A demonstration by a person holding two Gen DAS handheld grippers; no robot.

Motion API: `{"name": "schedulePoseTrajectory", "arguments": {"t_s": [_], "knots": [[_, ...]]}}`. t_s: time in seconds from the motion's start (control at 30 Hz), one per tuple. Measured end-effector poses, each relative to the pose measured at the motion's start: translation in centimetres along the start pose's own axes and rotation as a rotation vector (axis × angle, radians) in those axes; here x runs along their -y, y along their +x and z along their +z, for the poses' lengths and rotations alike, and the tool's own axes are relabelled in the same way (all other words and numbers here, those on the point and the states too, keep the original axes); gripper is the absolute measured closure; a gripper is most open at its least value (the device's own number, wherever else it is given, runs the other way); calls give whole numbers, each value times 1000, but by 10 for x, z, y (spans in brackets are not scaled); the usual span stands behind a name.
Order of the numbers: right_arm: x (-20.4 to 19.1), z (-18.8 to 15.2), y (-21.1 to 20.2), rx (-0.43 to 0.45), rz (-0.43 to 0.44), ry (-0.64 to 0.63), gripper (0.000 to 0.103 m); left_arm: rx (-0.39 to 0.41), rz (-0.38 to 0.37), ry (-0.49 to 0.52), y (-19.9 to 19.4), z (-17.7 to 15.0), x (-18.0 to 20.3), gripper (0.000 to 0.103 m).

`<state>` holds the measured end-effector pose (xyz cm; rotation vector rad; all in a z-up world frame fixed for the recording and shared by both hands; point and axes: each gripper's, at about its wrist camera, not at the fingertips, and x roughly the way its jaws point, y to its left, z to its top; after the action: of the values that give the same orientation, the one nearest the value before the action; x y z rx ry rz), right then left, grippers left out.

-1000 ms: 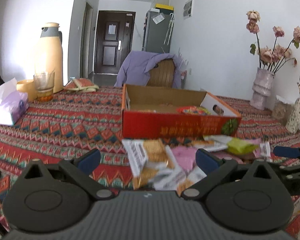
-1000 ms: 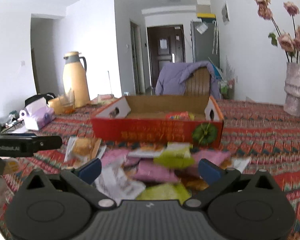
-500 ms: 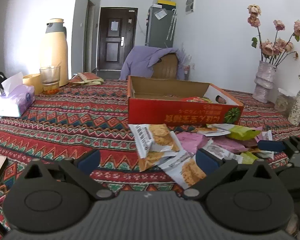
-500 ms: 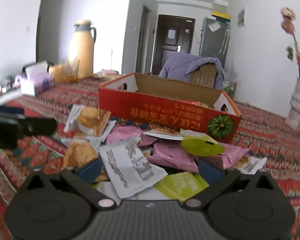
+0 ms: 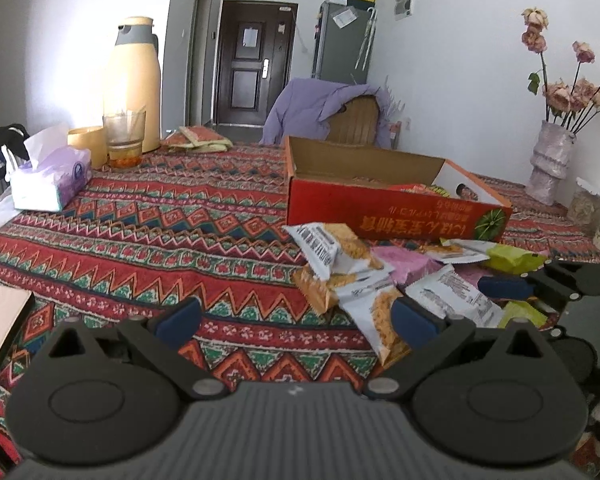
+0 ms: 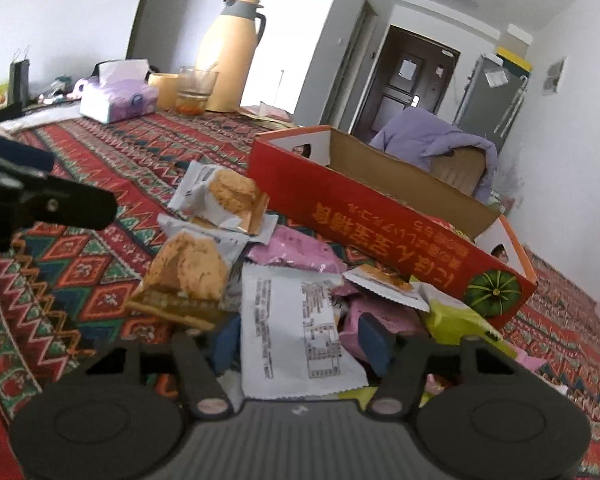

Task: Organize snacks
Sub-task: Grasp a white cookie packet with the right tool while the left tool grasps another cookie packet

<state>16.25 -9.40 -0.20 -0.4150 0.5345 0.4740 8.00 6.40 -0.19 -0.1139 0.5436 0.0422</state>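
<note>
Right gripper [image 6: 300, 344] has dropped into the pile just in front of the red box [image 6: 380, 216], jaws just closing around the white packet [image 6: 296, 332]; looks like first pick, grip unconfirmed; left gripper [image 5: 296, 318] wide, empty.

A lived-in home: a table under a patterned red cloth [image 5: 148, 240] holds a thermos [image 5: 134, 84], tissue box [image 5: 50, 184] and vase of dried roses [image 5: 552, 160], with a dark entrance door [image 5: 252, 68] and fridge [image 5: 340, 40] beyond.
</note>
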Motion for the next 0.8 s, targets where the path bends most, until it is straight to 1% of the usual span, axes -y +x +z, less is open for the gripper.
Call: {"name": "schedulePoseTrajectory", "arguments": {"t_s": [0.03, 0.13, 0.37, 0.47, 0.7, 0.8], "knots": [[-1, -1, -1, 4, 4, -9, 50, -5, 3, 1, 1, 0, 0, 0], [-1, -2, -6, 12, 30, -2, 55, -22, 12, 0, 5, -1, 2, 0], [12, -5, -25, 77, 43, 103, 58, -58, 28, 11, 15, 1, 11, 0], [24, -6, -36, 117, 32, 163, 58, -78, 47, 23, 22, 3, 20, 0], [50, -12, -56, 182, -6, 265, 58, -128, 68, 38, 41, 13, 47, 0], [58, -15, -63, 200, -19, 293, 58, -143, 102, 41, 51, 16, 60, 0]]}}
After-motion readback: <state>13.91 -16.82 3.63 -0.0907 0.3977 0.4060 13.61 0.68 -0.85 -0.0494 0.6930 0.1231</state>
